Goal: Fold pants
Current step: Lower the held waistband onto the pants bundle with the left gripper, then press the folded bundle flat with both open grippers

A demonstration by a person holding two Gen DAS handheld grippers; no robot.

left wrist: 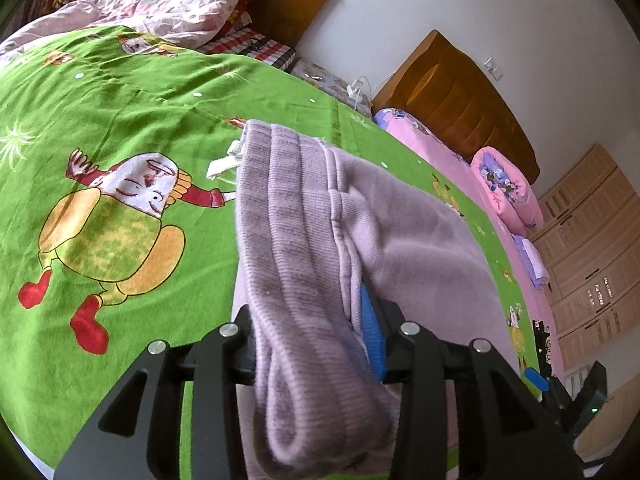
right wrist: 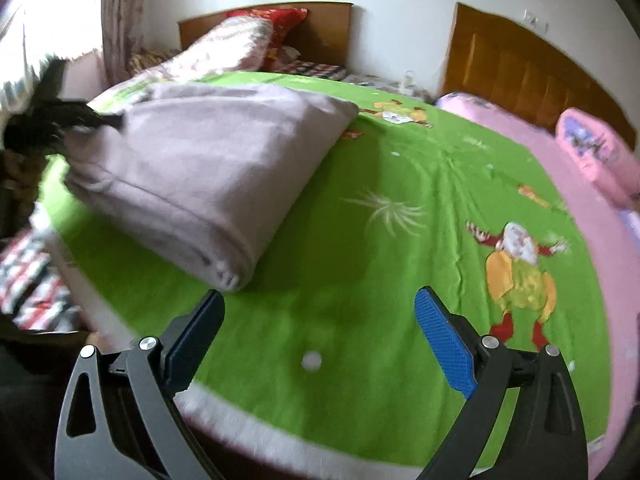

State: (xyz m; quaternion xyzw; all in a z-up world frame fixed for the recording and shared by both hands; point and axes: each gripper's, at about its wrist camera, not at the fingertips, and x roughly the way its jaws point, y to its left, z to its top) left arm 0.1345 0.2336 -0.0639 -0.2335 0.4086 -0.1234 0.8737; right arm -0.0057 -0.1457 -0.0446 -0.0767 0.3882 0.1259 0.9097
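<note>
The lilac pants (left wrist: 304, 240) lie folded on the green cartoon bedspread (left wrist: 120, 128), ribbed waistband and white drawstring (left wrist: 224, 164) toward the far end. My left gripper (left wrist: 316, 344) is shut on the near end of the waistband, fabric bunched between its fingers. In the right wrist view the pants (right wrist: 200, 168) sit as a folded bundle at the left, with the left gripper (right wrist: 60, 120) dark and blurred at their far left end. My right gripper (right wrist: 320, 344) is open and empty above the bedspread (right wrist: 400, 208), apart from the pants.
Pink and floral quilts and pillows (left wrist: 168, 8) are piled at the head of the bed. A second bed with pink bedding (left wrist: 504, 188) and a wooden headboard (left wrist: 452, 96) stands beside it. A wooden cabinet (left wrist: 592, 248) stands on the right.
</note>
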